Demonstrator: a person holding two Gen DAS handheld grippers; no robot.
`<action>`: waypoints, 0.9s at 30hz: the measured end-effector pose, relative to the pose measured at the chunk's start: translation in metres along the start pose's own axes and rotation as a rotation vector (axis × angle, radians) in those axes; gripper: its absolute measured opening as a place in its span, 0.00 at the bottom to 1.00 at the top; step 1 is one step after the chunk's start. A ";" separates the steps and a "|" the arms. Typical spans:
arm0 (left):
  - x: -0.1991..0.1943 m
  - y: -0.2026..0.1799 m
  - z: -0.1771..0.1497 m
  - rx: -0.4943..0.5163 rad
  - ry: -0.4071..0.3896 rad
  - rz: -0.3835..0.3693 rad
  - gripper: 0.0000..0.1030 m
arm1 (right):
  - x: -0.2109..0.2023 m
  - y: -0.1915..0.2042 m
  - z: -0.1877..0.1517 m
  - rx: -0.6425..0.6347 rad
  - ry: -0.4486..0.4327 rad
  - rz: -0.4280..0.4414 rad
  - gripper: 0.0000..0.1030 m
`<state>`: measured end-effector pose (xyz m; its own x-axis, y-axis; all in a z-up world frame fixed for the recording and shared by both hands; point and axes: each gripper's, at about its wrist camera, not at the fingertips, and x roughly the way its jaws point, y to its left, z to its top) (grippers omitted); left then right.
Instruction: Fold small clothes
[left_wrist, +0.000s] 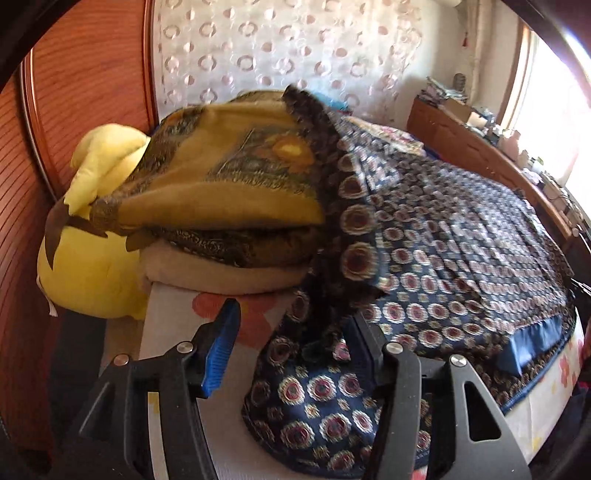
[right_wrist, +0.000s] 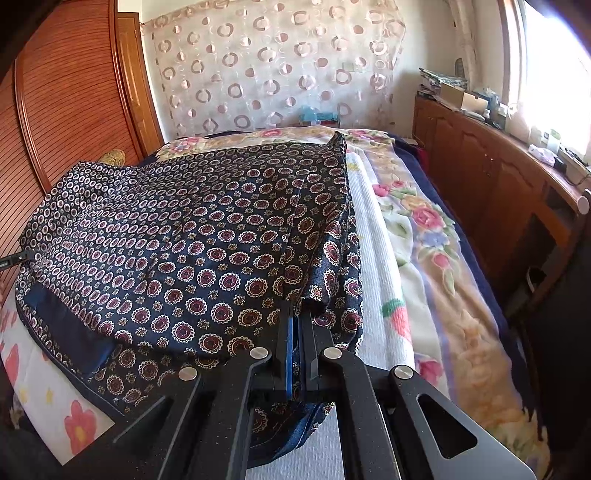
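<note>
While the left claw (left_wrist: 291, 347) is standing roughly half open in the left wrist view, a fold of the navy patterned garment (left_wrist: 424, 251) is draping down between its blue-padded fingers (left_wrist: 218, 354); the cloth is lying against the right-hand finger, the left-hand pad is standing clear of it, and neither is pressing on it. The claw is pointing steeply down at the bed (left_wrist: 173, 302), near its left edge. The garment is spreading from the claw across the bed towards the window side, one edge lifted and blurred. Beyond it, a folded mustard blanket (left_wrist: 229, 177) is sitting on a beige one, with a yellow plush toy (left_wrist: 92, 258) beside the wooden wardrobe (left_wrist: 74, 92).

In the right wrist view, the right claw (right_wrist: 297, 328) is clamping shut on the near right corner of the same garment (right_wrist: 184, 229), where several layers are bunching between its fingers. It is angling downward over the white quilted cover (right_wrist: 373, 240). The garment is lying mostly flat on the bed's left half, with a floral blanket (right_wrist: 436, 258) running along the right.
</note>
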<state>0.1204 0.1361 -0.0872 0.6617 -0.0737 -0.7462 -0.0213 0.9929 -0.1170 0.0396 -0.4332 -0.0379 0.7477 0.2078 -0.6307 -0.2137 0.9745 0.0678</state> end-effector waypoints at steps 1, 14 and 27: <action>0.002 0.000 0.000 0.000 0.002 0.002 0.55 | 0.000 0.000 0.000 0.001 0.000 0.000 0.02; -0.006 -0.027 -0.001 0.081 -0.022 -0.072 0.05 | 0.002 0.000 0.000 0.001 0.003 0.001 0.02; -0.074 -0.118 0.035 0.189 -0.218 -0.235 0.04 | 0.005 -0.004 -0.001 0.015 0.005 0.010 0.02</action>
<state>0.1001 0.0273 0.0053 0.7766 -0.3004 -0.5539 0.2755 0.9524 -0.1302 0.0430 -0.4358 -0.0421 0.7423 0.2168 -0.6340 -0.2115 0.9736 0.0853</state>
